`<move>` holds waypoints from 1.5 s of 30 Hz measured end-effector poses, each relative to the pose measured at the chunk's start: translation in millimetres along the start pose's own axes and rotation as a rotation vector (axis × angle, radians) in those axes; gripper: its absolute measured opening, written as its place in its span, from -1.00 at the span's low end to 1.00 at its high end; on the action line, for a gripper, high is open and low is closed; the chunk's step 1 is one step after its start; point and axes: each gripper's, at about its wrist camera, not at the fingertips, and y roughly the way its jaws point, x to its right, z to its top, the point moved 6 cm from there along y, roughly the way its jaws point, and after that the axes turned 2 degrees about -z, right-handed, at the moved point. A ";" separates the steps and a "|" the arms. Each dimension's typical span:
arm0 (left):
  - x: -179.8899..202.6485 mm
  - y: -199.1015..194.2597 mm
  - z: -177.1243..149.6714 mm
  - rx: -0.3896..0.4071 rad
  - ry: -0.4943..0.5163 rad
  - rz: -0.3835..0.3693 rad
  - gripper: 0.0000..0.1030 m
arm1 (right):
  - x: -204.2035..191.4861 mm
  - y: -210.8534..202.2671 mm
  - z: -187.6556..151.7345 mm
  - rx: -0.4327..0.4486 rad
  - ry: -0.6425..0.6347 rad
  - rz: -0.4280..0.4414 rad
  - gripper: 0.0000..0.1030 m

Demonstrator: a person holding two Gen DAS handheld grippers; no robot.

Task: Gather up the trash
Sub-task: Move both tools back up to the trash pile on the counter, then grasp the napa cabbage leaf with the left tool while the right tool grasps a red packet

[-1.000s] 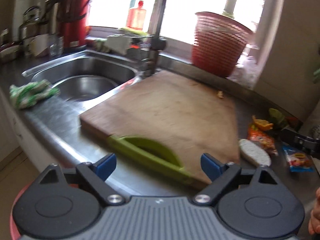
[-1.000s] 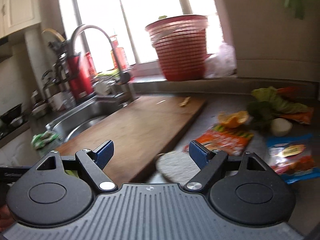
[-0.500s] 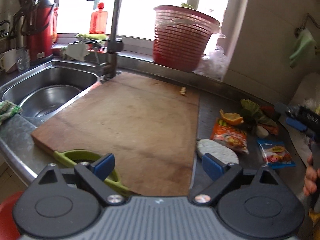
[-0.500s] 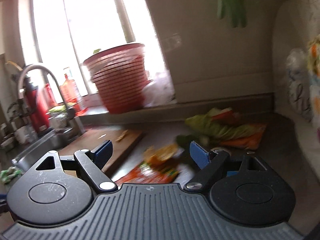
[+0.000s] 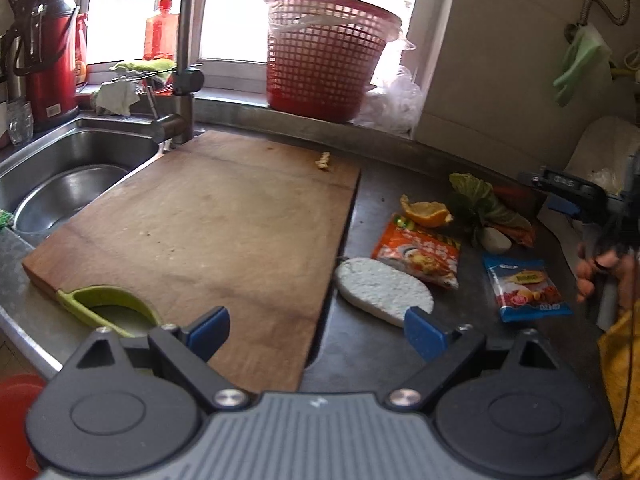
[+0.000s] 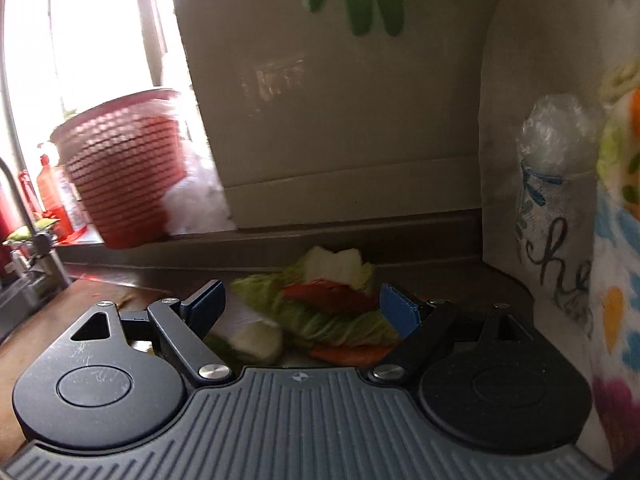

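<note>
Trash lies on the dark counter right of a wooden cutting board (image 5: 208, 232): a white foam oval (image 5: 382, 290), an orange snack packet (image 5: 420, 250), a blue packet (image 5: 526, 288), an orange peel (image 5: 426, 212), cabbage leaves (image 5: 480, 200) and a white vegetable stub (image 5: 496, 239). My left gripper (image 5: 316, 330) is open and empty above the board's near right corner. My right gripper (image 6: 300, 306) is open, low over the cabbage leaves (image 6: 320, 320) and a red wrapper (image 6: 328, 298), with the white stub (image 6: 258, 342) at its left. In the left wrist view the right gripper (image 5: 568, 192) shows at the far right.
A red mesh basket (image 5: 324, 52) stands on the window sill behind the board. The steel sink (image 5: 60, 176) and tap (image 5: 182, 52) are at left. A green peeler (image 5: 108, 304) lies at the board's near corner. A patterned bag (image 6: 616, 280) hangs close on the right.
Both grippers swung right. The left view shifted from the sink toward the trash. The right gripper moved in from the board to hover just over the cabbage leaves.
</note>
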 end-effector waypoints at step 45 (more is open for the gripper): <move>137.8 154.2 107.1 0.013 0.053 -0.285 0.78 | 42.2 70.6 2.7 0.081 0.088 -0.104 0.00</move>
